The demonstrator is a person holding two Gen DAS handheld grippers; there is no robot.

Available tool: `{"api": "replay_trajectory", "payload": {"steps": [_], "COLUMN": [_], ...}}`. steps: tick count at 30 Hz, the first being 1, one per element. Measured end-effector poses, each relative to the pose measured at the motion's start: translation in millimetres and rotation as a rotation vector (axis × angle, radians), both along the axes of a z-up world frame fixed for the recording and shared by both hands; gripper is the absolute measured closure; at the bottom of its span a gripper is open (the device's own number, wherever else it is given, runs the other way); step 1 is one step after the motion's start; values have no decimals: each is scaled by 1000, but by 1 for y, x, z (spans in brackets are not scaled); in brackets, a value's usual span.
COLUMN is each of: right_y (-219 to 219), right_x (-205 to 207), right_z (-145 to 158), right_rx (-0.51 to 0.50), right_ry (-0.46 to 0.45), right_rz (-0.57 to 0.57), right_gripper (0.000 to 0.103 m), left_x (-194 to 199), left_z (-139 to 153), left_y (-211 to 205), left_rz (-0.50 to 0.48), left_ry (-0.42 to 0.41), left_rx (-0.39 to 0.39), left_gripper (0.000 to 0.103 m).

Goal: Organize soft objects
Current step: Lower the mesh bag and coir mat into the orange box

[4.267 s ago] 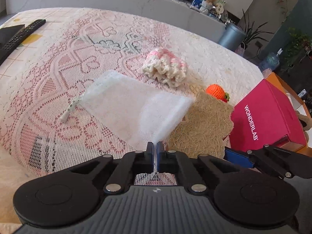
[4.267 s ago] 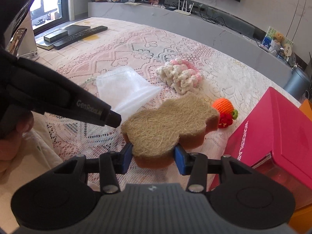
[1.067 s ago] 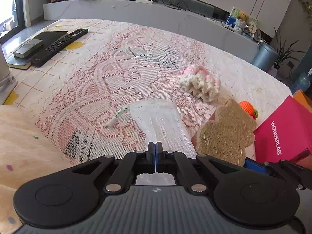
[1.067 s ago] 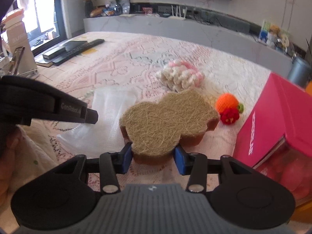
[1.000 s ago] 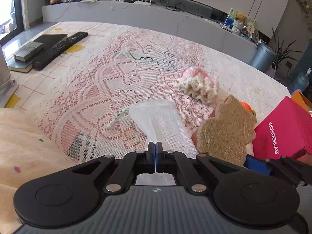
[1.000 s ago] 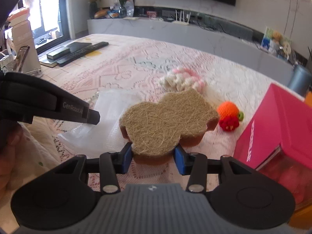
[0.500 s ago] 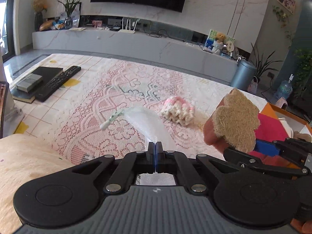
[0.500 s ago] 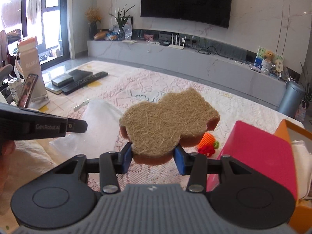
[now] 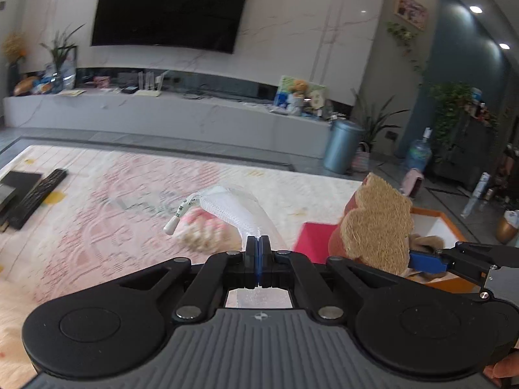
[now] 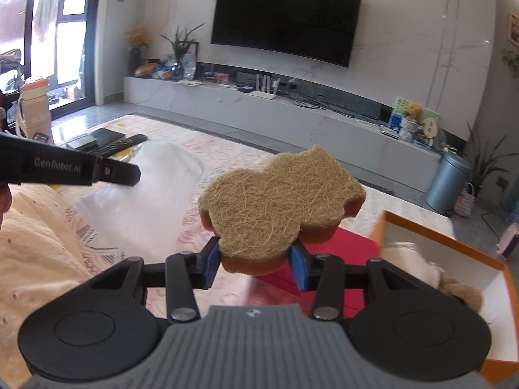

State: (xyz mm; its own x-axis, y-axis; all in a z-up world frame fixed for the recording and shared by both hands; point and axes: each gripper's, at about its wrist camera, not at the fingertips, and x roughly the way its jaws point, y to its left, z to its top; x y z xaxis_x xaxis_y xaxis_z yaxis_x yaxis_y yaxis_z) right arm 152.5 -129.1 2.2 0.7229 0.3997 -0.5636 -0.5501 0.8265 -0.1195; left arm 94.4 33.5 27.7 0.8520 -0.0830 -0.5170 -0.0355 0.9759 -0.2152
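Note:
My left gripper (image 9: 257,254) is shut on a white mesh pouch (image 9: 232,209), held in the air with its drawstring toggle (image 9: 172,225) hanging left; the pouch also shows in the right wrist view (image 10: 152,191). My right gripper (image 10: 255,264) is shut on a bear-shaped loofah sponge (image 10: 279,201), lifted above the table; it shows at the right of the left wrist view (image 9: 376,227). A pink and cream crocheted piece (image 9: 202,230) lies on the lace tablecloth (image 9: 97,194) below the pouch.
A red box (image 10: 327,259) and an orange box (image 10: 454,243) holding soft cream things stand at the right. Remotes (image 9: 35,194) lie at the table's left. A grey bin (image 9: 342,146) and TV console stand behind.
Both grippers have lifted and tilted upward with the pouch and the sponge, so the room now fills the views. The orange box has come into view at the right.

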Motion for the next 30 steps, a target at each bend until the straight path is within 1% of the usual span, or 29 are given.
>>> {"api": "replay_trajectory", "payload": {"steps": [4,6,8,10,14,17,20,24,27,30], "right_y": [-48,-72,-92,-116,-156,-180,-197,-212,-216,-214], "right_x": [10,17,24,36,61,82,103,131,148,160], "right_z": [11,14,15,17,17,17,14,-4,-27,-44], "right_rx": [-37,-75,-127,-177,-298,-405,-536,-711,-792,-829], "right_ry": [2,2,-1,23,64,92,92,106,139,175], "right_rz": [-78,-108,-113,-103,-82,-66,-50,-2,42,85], "right_gripper": [58,58,58,58,58,58,58,58,58,58], "left_x": [17,29,44,58,86,105,123,135,143,153], "left_z": [12,17,20,20,15,6,-4,-21,-34,-44], "left_y": [-37,-58,-77,-97,-132,-153,-168,-181,-187,-194], "left_rz": [-108,-174,-244,-305,-395,-421,-440,-466,-482,-500], "left_ry": [-41,-49,-40,-31,6,34,77,123,164,205], "left_rx": [-10,-22,-34,-34,-35,-6,14,40,53,76], "left_gripper": [103,103,103,103,103,103,103,103,103,103]}}
